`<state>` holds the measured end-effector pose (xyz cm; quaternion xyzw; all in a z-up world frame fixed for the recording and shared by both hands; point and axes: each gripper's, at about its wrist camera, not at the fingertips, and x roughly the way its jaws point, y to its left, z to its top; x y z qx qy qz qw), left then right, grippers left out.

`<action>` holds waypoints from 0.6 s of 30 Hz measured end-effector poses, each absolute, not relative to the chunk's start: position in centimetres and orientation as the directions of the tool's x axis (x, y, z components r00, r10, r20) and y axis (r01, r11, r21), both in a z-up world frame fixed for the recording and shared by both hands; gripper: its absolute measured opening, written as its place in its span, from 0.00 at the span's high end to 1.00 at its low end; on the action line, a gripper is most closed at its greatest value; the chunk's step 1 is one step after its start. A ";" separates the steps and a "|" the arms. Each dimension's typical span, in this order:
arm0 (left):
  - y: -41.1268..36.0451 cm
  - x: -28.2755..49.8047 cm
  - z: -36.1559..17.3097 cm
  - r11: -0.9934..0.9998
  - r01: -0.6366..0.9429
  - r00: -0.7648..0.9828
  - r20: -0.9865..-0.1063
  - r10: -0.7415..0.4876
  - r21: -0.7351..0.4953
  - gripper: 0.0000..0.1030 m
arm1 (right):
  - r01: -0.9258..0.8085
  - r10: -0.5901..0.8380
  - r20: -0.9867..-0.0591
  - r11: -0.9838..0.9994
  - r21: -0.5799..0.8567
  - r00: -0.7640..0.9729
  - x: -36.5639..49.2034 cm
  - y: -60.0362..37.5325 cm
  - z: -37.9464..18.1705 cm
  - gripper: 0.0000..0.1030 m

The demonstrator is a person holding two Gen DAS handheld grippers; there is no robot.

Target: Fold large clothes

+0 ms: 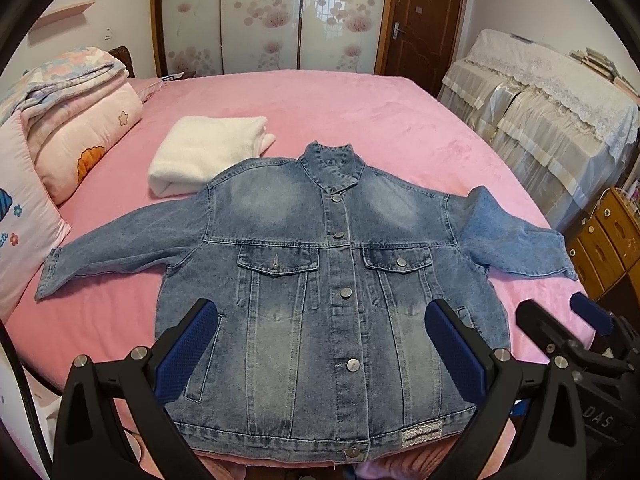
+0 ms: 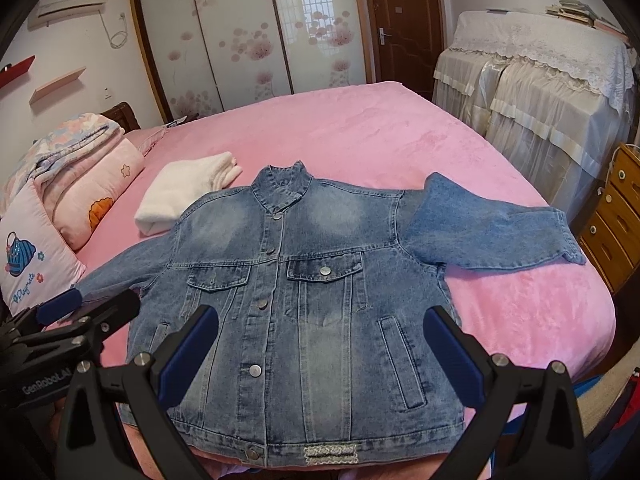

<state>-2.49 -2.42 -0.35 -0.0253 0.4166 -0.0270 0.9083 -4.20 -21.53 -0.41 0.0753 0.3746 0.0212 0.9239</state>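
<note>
A blue denim jacket (image 1: 320, 280) (image 2: 304, 300) lies face up and buttoned on the pink bed (image 1: 360, 112) (image 2: 360, 132), collar away from me, both sleeves spread out sideways. My left gripper (image 1: 322, 316) hovers open over the lower front of the jacket, holding nothing. My right gripper (image 2: 320, 320) is also open above the jacket's lower front, empty. The right gripper (image 1: 560, 316) shows at the right edge of the left wrist view; the left gripper (image 2: 88, 308) shows at the left edge of the right wrist view.
A folded white garment (image 1: 204, 152) (image 2: 184, 188) lies beyond the jacket's left shoulder. Pillows and folded quilts (image 1: 72, 120) (image 2: 72, 176) are stacked at the left. A cloth-covered cabinet (image 1: 552, 104) and wooden drawers (image 2: 616, 216) stand to the right of the bed.
</note>
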 end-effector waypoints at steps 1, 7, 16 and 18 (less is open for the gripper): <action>-2.6 -2.1 -0.4 0.997 0.036 0.647 -0.759 -0.075 -0.068 0.01 | 0.012 0.097 -0.685 0.988 0.152 0.722 -4.0 -21.7 -0.4 0.00; -3.8 0.5 1.4 0.999 0.036 0.665 -0.745 -0.050 -0.035 0.01 | 0.045 0.029 -0.662 0.994 0.095 0.749 -1.8 -23.4 0.8 0.00; -7.9 5.1 6.0 0.992 0.116 0.781 -0.621 -0.064 0.044 0.01 | 0.115 -0.079 -0.591 0.993 0.023 0.802 2.2 -29.7 2.9 0.00; -9.1 6.2 6.1 0.987 0.158 0.772 -0.627 -0.103 0.032 0.01 | 0.146 -0.109 -0.603 0.989 0.012 0.790 3.5 -31.7 2.4 0.00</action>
